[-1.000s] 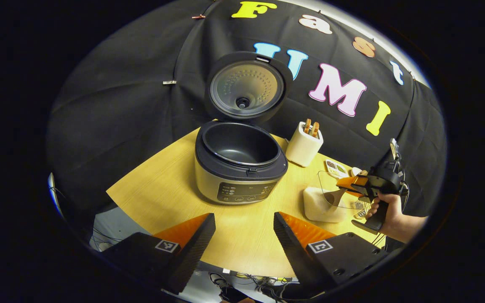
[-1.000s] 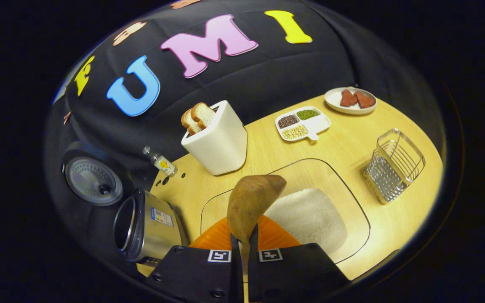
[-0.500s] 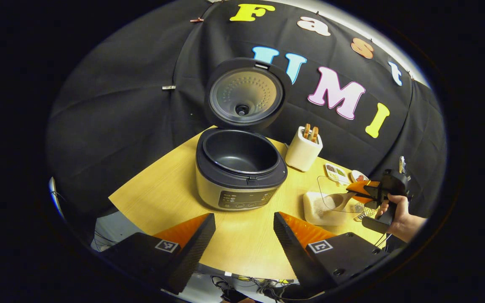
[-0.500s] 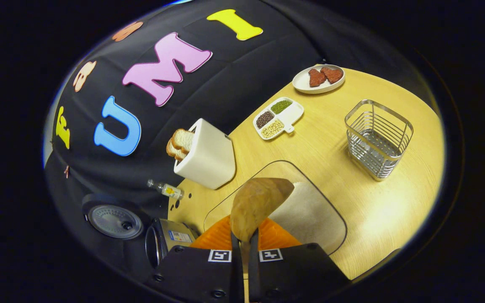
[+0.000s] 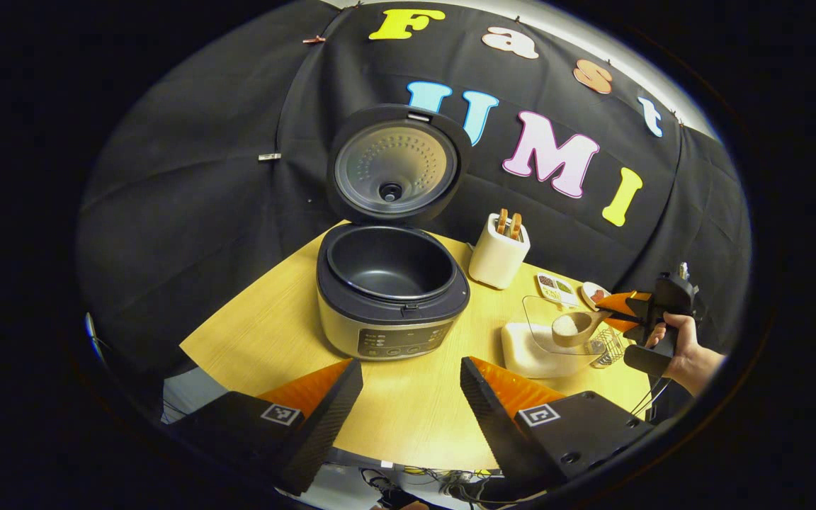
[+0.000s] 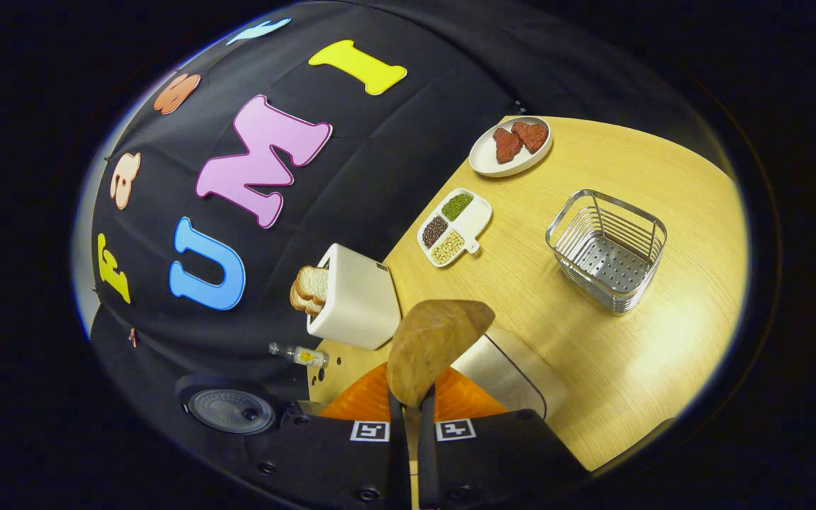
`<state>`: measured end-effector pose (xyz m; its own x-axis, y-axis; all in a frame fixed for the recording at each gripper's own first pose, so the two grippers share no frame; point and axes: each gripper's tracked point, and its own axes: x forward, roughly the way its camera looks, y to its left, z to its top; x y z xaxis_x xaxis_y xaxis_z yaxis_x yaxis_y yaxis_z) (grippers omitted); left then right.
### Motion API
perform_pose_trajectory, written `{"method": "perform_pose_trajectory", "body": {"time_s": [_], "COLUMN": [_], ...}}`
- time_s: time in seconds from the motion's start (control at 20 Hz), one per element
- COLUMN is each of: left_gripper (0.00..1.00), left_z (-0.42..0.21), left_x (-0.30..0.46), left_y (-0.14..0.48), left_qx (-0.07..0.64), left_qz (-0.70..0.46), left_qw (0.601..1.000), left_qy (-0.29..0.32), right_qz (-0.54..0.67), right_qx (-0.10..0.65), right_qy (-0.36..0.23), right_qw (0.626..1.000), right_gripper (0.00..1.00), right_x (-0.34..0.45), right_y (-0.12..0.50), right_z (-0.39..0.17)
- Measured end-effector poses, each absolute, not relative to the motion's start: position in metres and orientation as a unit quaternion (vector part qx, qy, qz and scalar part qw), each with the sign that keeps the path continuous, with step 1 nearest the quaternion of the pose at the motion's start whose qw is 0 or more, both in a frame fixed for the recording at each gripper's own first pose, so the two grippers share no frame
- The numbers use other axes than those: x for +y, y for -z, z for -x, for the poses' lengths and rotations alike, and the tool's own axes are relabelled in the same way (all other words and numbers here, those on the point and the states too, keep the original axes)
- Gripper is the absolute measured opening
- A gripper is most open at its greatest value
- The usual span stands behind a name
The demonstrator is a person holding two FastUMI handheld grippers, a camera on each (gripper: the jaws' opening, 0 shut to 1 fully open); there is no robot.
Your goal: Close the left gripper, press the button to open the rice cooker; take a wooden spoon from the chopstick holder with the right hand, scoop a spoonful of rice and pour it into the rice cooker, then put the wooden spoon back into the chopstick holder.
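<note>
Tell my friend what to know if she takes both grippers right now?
Left gripper: open, holding nothing, aimed at the cooker.
Right gripper: shut on the spoon; in the left gripper view its bowl carries rice above the rice box.
Cooker lid is up, pot looks empty.
Holder stands empty on the table.
Done: lid opened, spoon taken, rice scooped.
Left: pour rice into the cooker, return the spoon to the holder.

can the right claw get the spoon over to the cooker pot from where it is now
Probably yes. The rice cooker has its lid standing fully open, and bare table lies between it and the wooden spoon in the right claw.
</note>
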<state>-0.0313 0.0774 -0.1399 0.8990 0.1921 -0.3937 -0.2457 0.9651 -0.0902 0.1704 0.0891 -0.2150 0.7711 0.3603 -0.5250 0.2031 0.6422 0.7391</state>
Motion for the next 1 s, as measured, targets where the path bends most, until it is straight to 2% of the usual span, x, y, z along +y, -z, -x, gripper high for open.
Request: {"method": "perform_pose_trajectory", "body": {"time_s": [0.45, 1.0], "left_gripper": [0.96, 0.96], "left_z": [0.021, 0.032], "left_x": [0.083, 0.132], "left_y": [0.131, 0.118], "left_qx": [0.189, 0.17], "left_qz": [0.058, 0.06], "left_qw": [0.977, 0.98], "left_qy": [-0.082, -0.081], "right_qz": [-0.496, -0.523], "right_qx": [0.31, 0.317], "right_qy": [-0.059, -0.15], "right_qw": [0.809, 0.777], "right_gripper": [0.09, 0.09], "right_x": [0.11, 0.248], "right_y": [0.16, 0.093], "right_z": [-0.172, -0.153]}}
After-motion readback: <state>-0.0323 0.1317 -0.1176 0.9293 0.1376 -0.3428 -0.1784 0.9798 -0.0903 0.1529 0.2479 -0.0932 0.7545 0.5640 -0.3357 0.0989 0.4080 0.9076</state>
